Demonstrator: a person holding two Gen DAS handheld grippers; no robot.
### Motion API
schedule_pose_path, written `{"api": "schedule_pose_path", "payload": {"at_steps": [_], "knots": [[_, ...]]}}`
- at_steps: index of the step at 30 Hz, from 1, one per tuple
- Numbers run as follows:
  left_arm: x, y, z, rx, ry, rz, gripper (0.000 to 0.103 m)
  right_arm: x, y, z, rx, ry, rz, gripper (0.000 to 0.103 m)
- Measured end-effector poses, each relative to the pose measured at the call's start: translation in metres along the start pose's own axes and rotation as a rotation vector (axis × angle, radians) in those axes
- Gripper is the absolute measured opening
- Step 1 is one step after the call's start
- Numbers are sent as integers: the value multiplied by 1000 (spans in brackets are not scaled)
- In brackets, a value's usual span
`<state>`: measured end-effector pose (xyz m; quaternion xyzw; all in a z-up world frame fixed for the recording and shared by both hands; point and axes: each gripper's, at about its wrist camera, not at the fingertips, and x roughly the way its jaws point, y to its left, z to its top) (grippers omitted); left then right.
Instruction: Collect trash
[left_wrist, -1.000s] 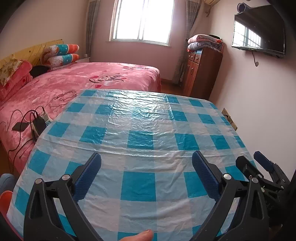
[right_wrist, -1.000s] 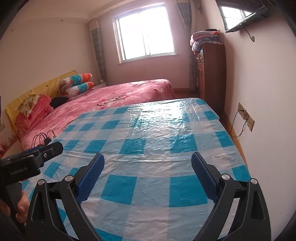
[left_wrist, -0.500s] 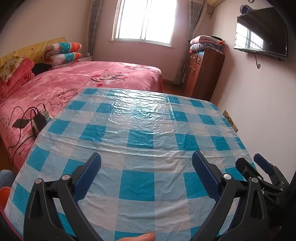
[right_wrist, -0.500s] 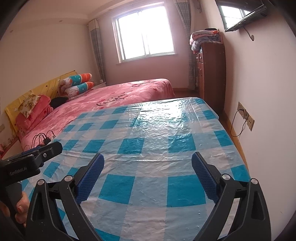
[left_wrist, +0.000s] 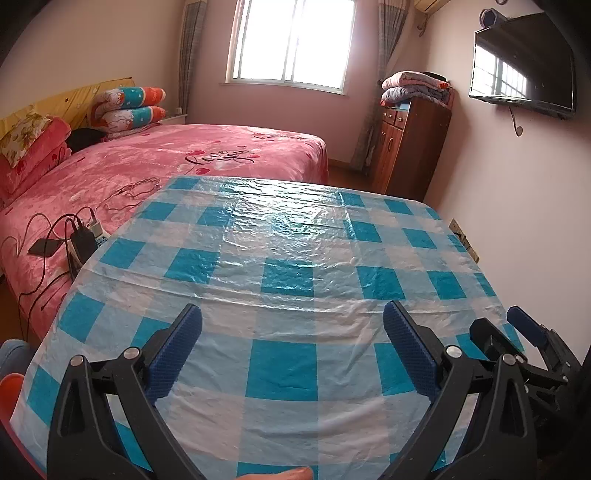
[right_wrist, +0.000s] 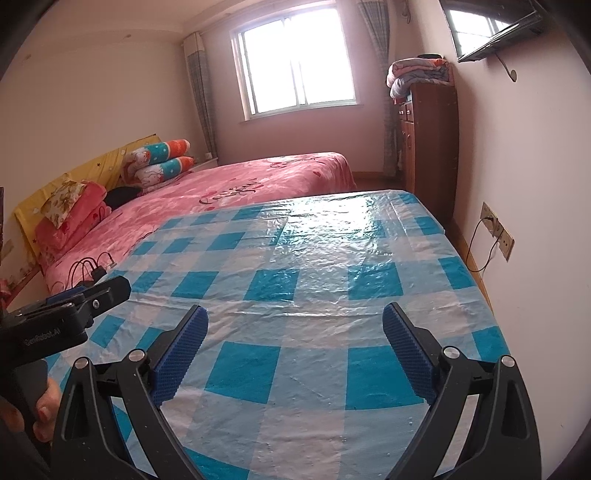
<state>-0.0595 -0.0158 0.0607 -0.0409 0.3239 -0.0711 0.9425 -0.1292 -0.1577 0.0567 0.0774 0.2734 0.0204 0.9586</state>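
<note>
table, blue-white checked plastic cover (left_wrist: 291, 280) near centre | pink bed (left_wrist: 184, 162) far left, chargers and cables (left_wrist: 79, 240) on it | wooden cabinet (left_wrist: 410, 147) far right, folded blankets (left_wrist: 413, 86) on top | wall TV (left_wrist: 524, 85) right

Right gripper (right_wrist: 293, 325) fingers spread wide, nothing between pads, above blue-checked tablecloth (right_wrist: 314, 258). Left gripper (right_wrist: 74, 306) beyond left finger, hand (right_wrist: 40, 410) on its handle. Pink bed (right_wrist: 236, 184) ahead-left.
</note>
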Motion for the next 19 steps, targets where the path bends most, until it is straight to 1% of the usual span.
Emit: {"api": "schedule_pose_path", "payload": {"at_steps": [3, 7, 9, 12, 17, 19], "knots": [[2, 0, -1, 1, 3, 3, 99, 2, 0, 1, -1, 10, 3, 94], [1, 1, -1, 1, -17, 1, 99, 5, 2, 1, -1, 23, 7, 94], [5, 2, 0, 6, -4, 11, 99, 8, 2, 2, 3, 37, 9, 94], [16, 5, 2, 11, 42, 38, 99, 16, 2, 1, 15, 81, 14, 95], [49, 12, 1, 11, 166, 97, 99, 43, 2, -1, 50, 210, -3, 95], [59, 13, 0, 23, 195, 114, 99, 54, 3, -2, 58, 263, -31, 95]]}}
